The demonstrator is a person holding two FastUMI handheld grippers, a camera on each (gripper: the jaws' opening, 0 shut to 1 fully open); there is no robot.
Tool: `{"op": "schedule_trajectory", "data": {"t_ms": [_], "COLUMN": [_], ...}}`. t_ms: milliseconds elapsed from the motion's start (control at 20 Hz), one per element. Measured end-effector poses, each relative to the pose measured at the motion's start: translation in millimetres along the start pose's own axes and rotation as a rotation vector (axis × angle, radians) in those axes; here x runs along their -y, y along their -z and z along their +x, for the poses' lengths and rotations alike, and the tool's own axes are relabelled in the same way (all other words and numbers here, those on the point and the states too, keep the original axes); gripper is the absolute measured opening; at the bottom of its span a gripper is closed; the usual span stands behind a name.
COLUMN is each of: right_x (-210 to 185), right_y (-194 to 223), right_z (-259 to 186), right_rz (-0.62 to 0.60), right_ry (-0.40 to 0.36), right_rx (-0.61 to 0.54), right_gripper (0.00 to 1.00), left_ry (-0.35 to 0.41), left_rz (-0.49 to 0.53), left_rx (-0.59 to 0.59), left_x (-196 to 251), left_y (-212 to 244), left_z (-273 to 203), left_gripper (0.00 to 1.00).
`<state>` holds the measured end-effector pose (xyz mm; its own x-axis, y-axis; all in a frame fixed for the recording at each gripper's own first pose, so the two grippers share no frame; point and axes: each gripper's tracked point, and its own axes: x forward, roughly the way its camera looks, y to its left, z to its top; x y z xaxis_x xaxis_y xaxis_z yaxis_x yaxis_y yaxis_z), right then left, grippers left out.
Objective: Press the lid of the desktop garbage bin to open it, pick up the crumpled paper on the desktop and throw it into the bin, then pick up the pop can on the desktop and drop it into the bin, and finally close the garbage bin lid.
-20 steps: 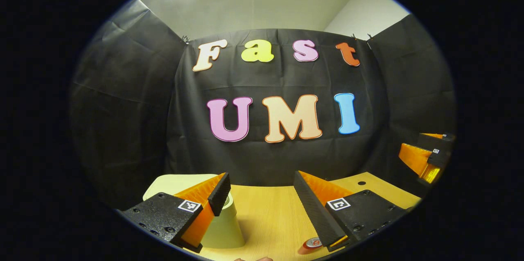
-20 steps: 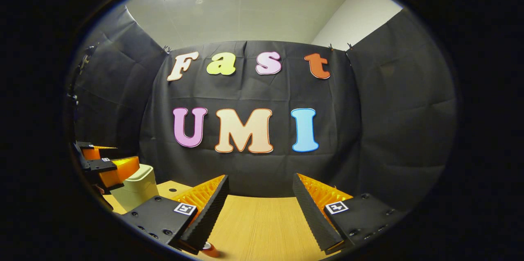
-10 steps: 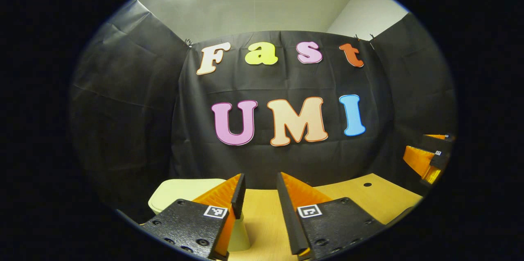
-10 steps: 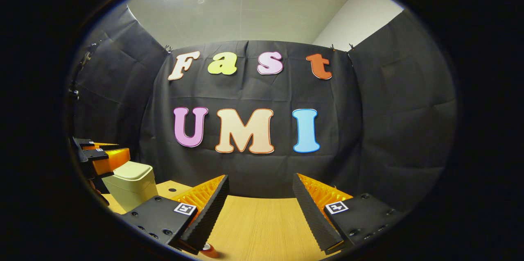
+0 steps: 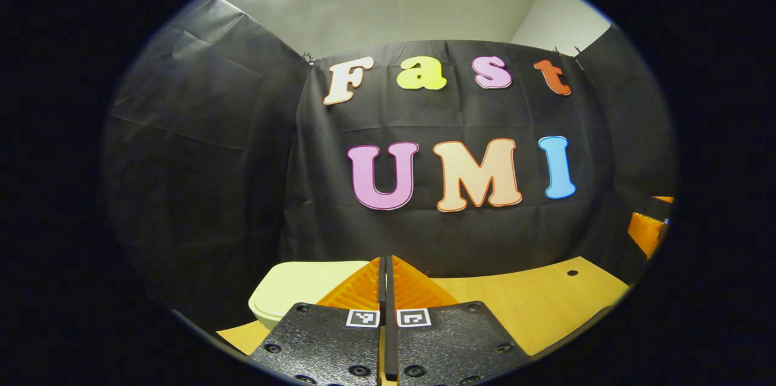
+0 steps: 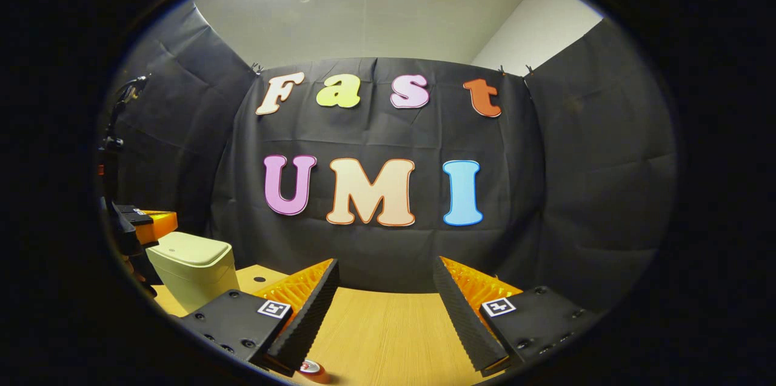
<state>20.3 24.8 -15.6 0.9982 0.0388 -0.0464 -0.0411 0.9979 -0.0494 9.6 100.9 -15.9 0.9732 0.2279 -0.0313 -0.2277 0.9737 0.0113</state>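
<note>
The pale cream desktop bin stands at the left of the wooden table, its lid down and flat. In the left gripper view my left gripper is shut with nothing between its fingers, its tips just right of the lid and a little above it. Seen from the right gripper view, the left gripper hovers beside the bin's top left. My right gripper is open over bare table. The red pop can peeks out under its left finger, only its top showing.
Black cloth walls close the booth behind and on both sides. A small round hole sits in the tabletop near the back. The right gripper shows at the far right edge of the left gripper view.
My left gripper's fingers have gone from wide open to fully shut, empty, and it has shifted over toward the bin's lid. The right gripper has hardly moved.
</note>
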Motion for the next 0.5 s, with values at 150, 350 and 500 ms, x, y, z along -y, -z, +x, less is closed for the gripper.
{"op": "schedule_trajectory", "data": {"t_ms": [150, 350, 500], "right_x": [-10.5, -21.7, -29.1], "right_y": [2.4, 8.0, 15.0], "right_z": [2.9, 4.8, 4.8], "right_rz": [-0.006, -0.018, -0.029], "right_ry": [-0.009, -0.013, -0.015], "right_rx": [-0.009, -0.029, -0.052], "right_gripper": [0.98, 0.98, 1.0], "left_ry": [-0.033, -0.075, -0.078], "left_rz": [0.012, 0.004, 0.004], "left_rx": [-0.025, -0.082, -0.118], "left_x": [-21.8, -48.6, -58.1], "left_y": [13.0, 39.1, 57.7], "left_z": [8.1, 22.2, 24.5], "left_gripper": [0.0, 0.0, 0.0]}}
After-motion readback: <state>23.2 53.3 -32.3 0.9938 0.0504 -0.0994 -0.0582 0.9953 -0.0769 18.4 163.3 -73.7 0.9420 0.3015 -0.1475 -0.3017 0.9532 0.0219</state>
